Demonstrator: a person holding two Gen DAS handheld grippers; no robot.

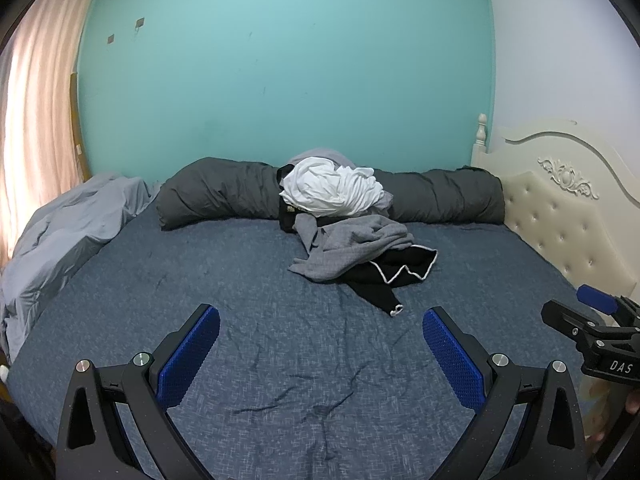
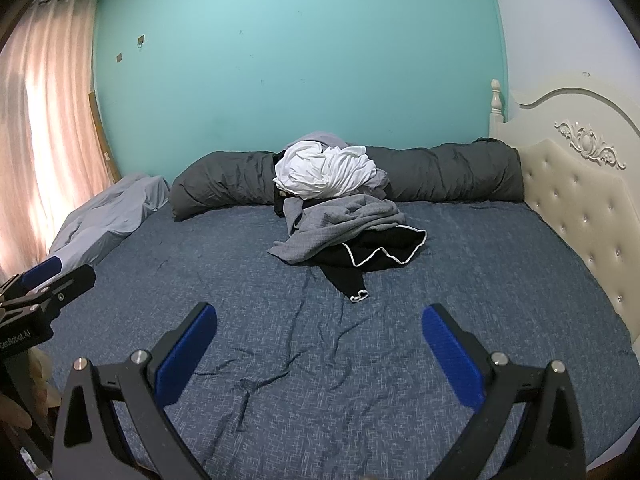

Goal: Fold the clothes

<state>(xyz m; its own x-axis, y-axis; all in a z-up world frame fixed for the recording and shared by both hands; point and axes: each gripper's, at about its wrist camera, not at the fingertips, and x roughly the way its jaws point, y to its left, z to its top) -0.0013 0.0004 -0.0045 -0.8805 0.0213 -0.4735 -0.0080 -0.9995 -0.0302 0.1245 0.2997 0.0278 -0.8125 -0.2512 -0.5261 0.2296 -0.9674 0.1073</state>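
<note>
Crumpled grey, white and black clothes (image 1: 352,224) lie heaped against the dark bolster (image 1: 224,192), so the left gripper (image 1: 320,344) and right gripper (image 2: 320,344), both wide and empty, hover well short, seemingly before any grasp.

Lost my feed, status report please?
Left gripper and right gripper open, empty. Crumpled white, grey and black clothes pile unfolded on blue bedsheet. Nothing in the way.

Matt woven bedsheet (image 1: 280,360); soft cloth clothes (image 1: 352,236); headboard (image 1: 560,220) perhaps tufted leatherette.
</note>
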